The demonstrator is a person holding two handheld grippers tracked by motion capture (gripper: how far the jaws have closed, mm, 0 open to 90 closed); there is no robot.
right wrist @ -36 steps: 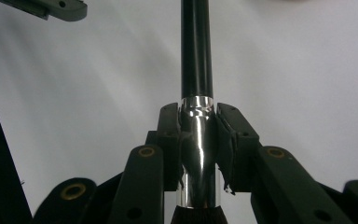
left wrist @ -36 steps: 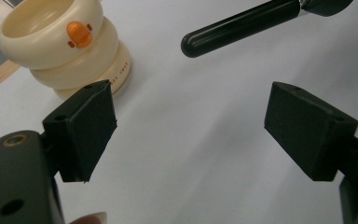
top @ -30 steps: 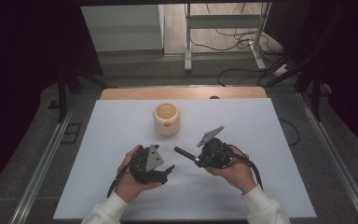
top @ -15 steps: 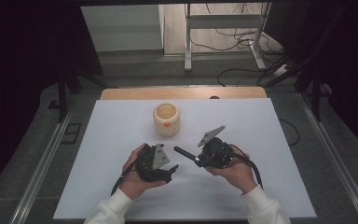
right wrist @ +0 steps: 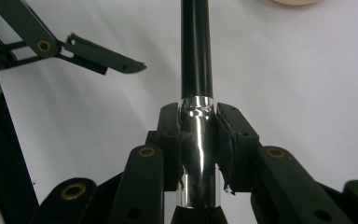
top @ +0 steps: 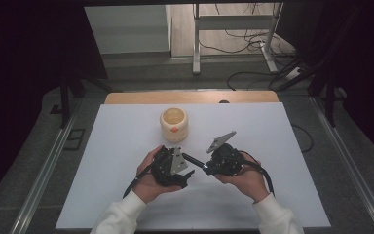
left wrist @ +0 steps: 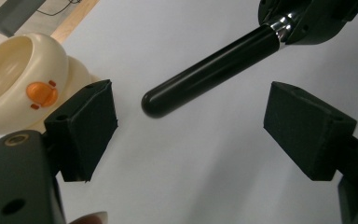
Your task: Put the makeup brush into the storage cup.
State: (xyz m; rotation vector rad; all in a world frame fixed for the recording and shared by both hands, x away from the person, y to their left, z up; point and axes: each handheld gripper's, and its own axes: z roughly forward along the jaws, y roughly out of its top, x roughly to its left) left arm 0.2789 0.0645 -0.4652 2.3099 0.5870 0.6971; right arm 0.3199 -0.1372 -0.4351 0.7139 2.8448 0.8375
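Note:
My right gripper (right wrist: pixel 196 126) is shut on the silver ferrule of a black-handled brush (right wrist: pixel 196 46); dark bristles show at the bottom edge of the right gripper view. In the high view the right gripper (top: pixel 208 168) holds the brush (top: pixel 193 160) level, its handle pointing left. My left gripper (left wrist: pixel 191 126) is open. The handle's rounded tip (left wrist: pixel 156 102) lies just ahead of its two pads and touches neither. In the high view the left gripper (top: pixel 184 163) sits close beside the handle's tip. A cream cup (top: pixel 174 124) with an orange mark stands behind both grippers.
Everything rests over a white table top (top: pixel 272 146) with a wooden strip (top: pixel 190 96) along its far edge. The cup (left wrist: pixel 23 79) is close to the left gripper's left pad. Beyond the table are a dark floor, cables and a metal stand.
My left gripper has moved to the right, toward the brush handle's tip. The right gripper and brush have stayed where they were.

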